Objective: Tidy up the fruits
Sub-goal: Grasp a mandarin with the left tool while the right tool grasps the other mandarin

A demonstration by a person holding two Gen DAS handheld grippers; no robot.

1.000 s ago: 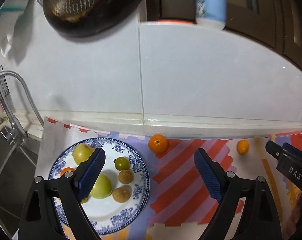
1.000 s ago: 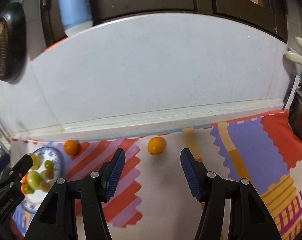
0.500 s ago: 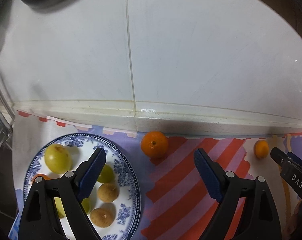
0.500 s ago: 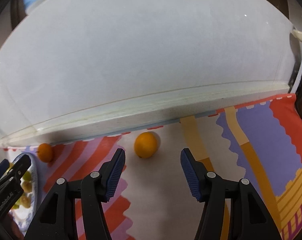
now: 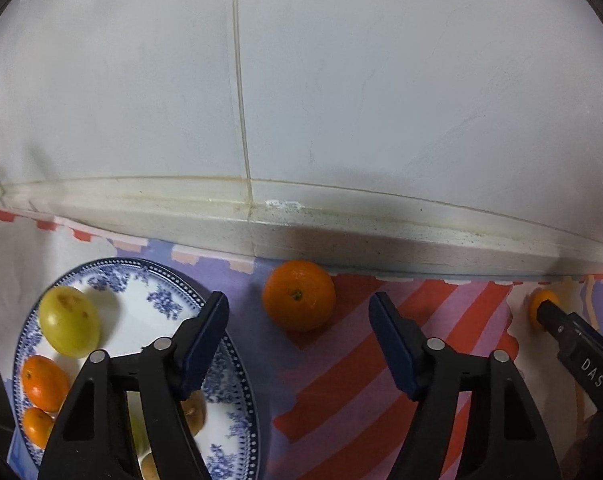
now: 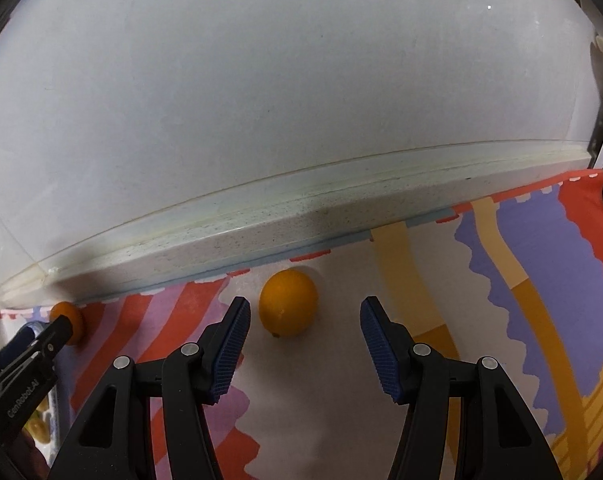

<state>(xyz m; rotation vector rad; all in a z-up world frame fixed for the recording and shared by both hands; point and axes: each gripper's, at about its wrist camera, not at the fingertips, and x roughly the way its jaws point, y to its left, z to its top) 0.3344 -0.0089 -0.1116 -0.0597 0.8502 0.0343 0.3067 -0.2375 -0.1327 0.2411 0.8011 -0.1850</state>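
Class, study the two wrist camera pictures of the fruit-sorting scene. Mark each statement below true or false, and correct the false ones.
1. Both orange fruits on the mat lie close to the ledge below the wall. True: the left orange and the right orange both lie near it.
2. The right gripper is clamped on an orange. False: its jaws stand open, with the orange just ahead of them, untouched.
3. The blue-patterned plate holds several fruits. True: a yellow-green fruit and small orange ones lie on it.
4. The left gripper holds a yellow-green fruit. False: nothing is between its jaws.
5. The mat is plain white. False: it has red and purple stripes.
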